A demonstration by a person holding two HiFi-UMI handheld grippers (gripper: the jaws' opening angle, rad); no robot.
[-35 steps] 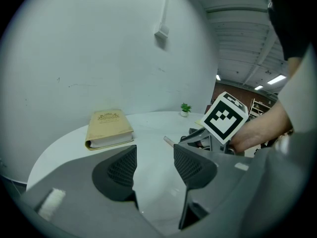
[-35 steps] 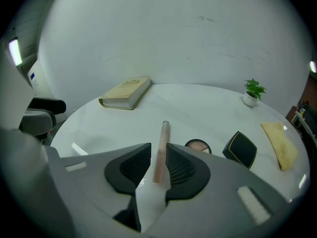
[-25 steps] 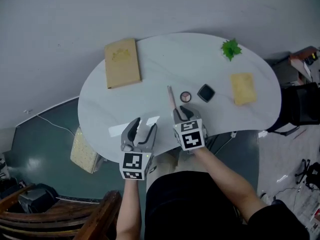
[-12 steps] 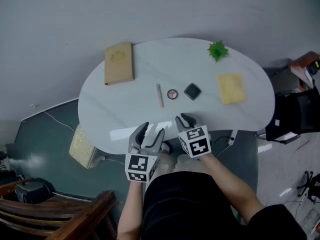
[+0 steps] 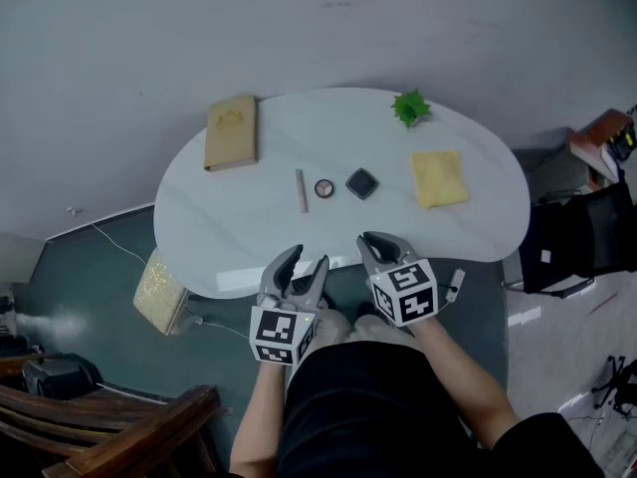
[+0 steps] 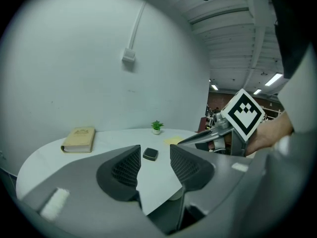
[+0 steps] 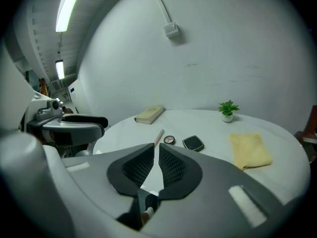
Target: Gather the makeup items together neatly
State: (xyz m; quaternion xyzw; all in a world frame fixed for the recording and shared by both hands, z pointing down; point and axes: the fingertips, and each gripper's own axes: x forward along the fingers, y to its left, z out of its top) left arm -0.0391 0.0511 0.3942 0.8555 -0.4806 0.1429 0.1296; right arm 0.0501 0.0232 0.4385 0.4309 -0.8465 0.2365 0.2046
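Note:
Three makeup items lie in a row mid-table: a pink stick (image 5: 301, 190) (image 7: 159, 136), a small round compact (image 5: 323, 188) (image 7: 169, 140) and a black square compact (image 5: 362, 182) (image 6: 150, 154) (image 7: 192, 143). Both grippers hang off the front edge of the white table (image 5: 229, 247), apart from the items. My left gripper (image 5: 296, 267) (image 6: 154, 150) has its jaws well apart and closing, nothing between them. My right gripper (image 5: 378, 247) (image 7: 156, 150) has only a narrow gap left, closing, and holds nothing.
A tan book (image 5: 231, 132) lies at the table's far left, a yellow cloth (image 5: 439, 178) at the right, a small green plant (image 5: 409, 108) at the back. Below are a speckled yellow block (image 5: 159, 295), a wooden chair (image 5: 119, 436) and a black chair (image 5: 587, 237).
Both grippers have drawn back from the table toward the person; the right one was beside the pink stick. The jaws of both have narrowed. The items have not moved.

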